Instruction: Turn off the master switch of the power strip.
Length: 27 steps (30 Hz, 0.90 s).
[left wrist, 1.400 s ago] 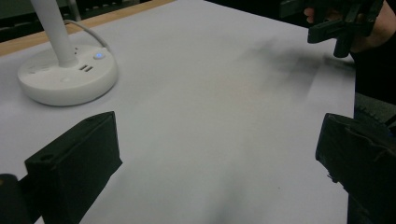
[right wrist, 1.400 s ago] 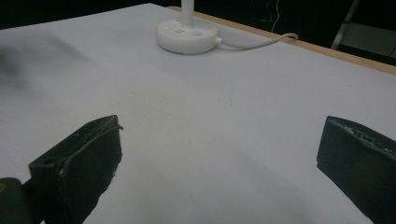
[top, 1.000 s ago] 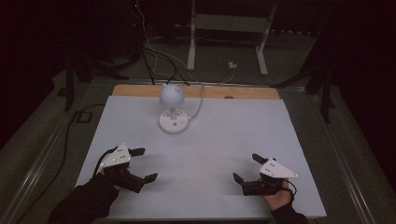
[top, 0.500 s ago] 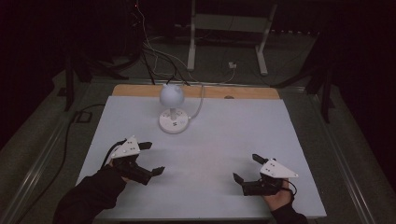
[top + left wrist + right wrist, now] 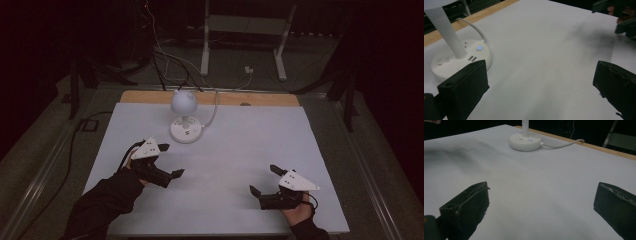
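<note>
Left gripper (image 5: 169, 161) hovered wide open just short of the small white lamp (image 5: 185, 118) at the table's (image 5: 310, 150) far edge, probably light, rigid and top-heavy, best pinched at its thin stem, while right gripper (image 5: 263, 179) waited open.

Left gripper (image 5: 169, 161) is sitting at lower left of the high view, its jaws standing wide apart and pointing toward the right of the frame; a dark sleeve (image 5: 102, 202) is entering from the bottom left edge behind it. Right gripper (image 5: 264, 179) is lying at lower right, jaws also spread wide and pointing left, with the hand (image 5: 298, 214) gripping it from the bottom edge. In each gripper view the two black jaws are rising at the lower left and lower right corners, holding nothing between them.
</note>
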Tool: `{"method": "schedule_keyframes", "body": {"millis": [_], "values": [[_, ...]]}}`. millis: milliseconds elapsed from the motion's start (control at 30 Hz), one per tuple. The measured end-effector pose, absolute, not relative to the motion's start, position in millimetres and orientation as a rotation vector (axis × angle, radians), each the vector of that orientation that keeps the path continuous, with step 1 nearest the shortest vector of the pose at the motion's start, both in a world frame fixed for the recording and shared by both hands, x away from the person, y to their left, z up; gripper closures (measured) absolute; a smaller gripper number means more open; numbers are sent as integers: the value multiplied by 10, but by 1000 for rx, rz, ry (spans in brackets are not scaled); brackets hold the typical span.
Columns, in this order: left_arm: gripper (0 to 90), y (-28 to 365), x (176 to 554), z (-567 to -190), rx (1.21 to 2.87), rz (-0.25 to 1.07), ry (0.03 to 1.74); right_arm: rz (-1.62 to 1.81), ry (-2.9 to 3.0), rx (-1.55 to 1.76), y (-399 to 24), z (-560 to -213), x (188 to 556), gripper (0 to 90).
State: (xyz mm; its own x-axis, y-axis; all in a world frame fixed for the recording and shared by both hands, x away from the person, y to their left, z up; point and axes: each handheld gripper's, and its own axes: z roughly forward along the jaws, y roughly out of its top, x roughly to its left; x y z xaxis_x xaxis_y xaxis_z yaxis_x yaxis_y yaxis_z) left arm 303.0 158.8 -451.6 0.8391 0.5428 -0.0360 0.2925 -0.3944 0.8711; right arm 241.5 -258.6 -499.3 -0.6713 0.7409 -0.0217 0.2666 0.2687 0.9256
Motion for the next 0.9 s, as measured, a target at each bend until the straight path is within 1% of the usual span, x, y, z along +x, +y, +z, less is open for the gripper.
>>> {"method": "schedule_keyframes", "body": {"millis": [433, 733, 900], "values": [[4, 1402, 3215, -4538, 2008, 354, 666, 1394, 2097, 910, -2587, -4998, 2419, 0], [11, 1252, 3317, -4621, 2018, 427, 743, 1400, 2094, 901, -2588, -4984, 2410, 0], [14, 1181, 3384, -4652, 2003, 416, 778, 1403, 2098, 901, -2590, -4988, 2416, 0]]}}
